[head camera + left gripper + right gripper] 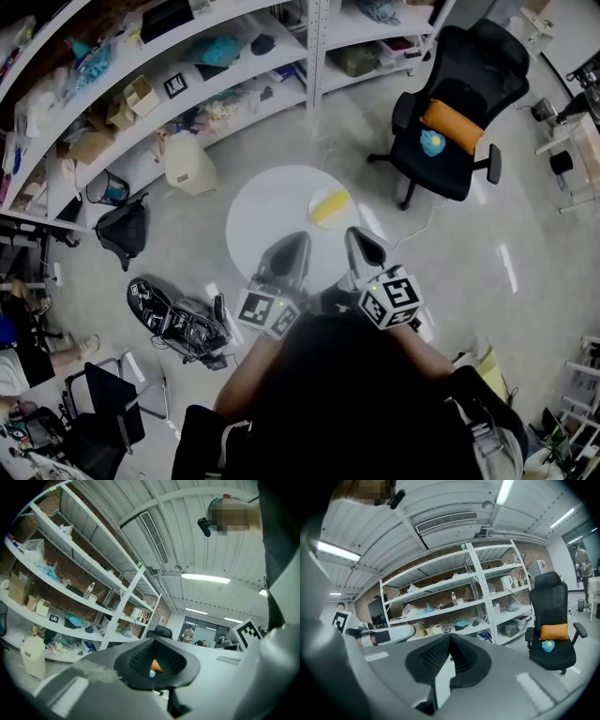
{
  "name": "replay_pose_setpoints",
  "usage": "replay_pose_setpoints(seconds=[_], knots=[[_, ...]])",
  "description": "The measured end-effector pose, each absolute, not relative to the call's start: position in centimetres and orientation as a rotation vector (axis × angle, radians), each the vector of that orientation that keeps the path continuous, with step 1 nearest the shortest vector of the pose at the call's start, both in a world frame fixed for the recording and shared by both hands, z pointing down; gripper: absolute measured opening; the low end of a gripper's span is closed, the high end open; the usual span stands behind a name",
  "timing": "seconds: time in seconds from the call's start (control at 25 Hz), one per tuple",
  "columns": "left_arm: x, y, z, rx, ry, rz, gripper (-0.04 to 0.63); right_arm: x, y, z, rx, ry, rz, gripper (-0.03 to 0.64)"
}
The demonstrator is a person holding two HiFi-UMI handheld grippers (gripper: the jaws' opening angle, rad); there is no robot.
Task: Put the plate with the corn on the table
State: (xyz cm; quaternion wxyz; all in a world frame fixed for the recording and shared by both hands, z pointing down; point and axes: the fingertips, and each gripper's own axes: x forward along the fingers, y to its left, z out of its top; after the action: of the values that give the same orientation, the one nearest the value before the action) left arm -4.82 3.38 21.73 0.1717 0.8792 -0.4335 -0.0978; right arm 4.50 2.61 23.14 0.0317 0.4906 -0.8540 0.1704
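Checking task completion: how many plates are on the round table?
1: the plate with the corn, near the table's far right edge. The left tongs and right tongs cover the near edge; another could hide there.

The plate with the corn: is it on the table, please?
On the table: the plate, corn on it, lies flat on the white top.

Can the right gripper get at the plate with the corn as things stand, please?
Probably yes: the plate with the corn lies on the round table ahead of the right gripper, with bare tabletop between. Its jaws are shut, so they must open first.
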Motion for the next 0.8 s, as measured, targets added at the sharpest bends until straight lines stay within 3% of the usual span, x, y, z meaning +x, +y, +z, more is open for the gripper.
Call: replay_pose_setpoints(seconds=[0.8], knots=[[-3.6,2.7,22.0,2.499,-1.223,-0.269,0.005,4.9,1.8,22.8,1.497,-2.654,0.484,0.008]])
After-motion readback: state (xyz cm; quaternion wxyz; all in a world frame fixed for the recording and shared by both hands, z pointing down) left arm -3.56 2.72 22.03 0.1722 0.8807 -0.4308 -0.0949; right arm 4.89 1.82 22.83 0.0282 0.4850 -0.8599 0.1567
